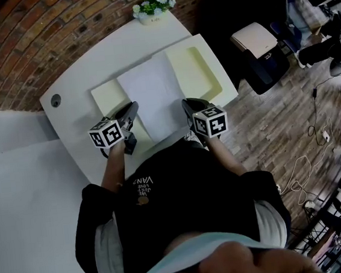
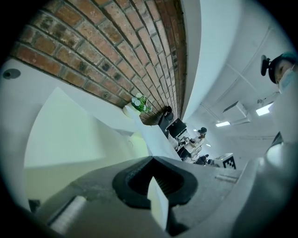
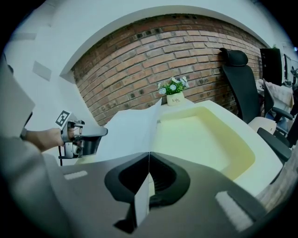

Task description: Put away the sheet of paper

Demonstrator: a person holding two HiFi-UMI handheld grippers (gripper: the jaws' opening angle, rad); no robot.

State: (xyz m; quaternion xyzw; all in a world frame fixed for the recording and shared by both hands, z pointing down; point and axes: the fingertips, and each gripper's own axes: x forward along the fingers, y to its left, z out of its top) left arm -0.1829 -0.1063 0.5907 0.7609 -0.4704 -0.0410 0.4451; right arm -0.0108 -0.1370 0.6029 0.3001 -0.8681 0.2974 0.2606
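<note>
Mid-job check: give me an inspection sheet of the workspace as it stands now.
Surface: white table.
Job's things: sheet of paper over the middle of the pale yellow open case.
Clutter: flower pot at the far edge.
Grippers: left hand-held gripper shut on the sheet's near edge; right hand-held gripper likewise.
Cables: loose cables on the floor to the right.
Surroundings: brick wall, black office chair.

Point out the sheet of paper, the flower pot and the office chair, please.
sheet of paper [image 1: 151,98]: head view, middle of the white sheet.
flower pot [image 3: 175,99]: right gripper view, front of the white pot.
office chair [image 3: 240,93]: right gripper view, black backrest.
</note>
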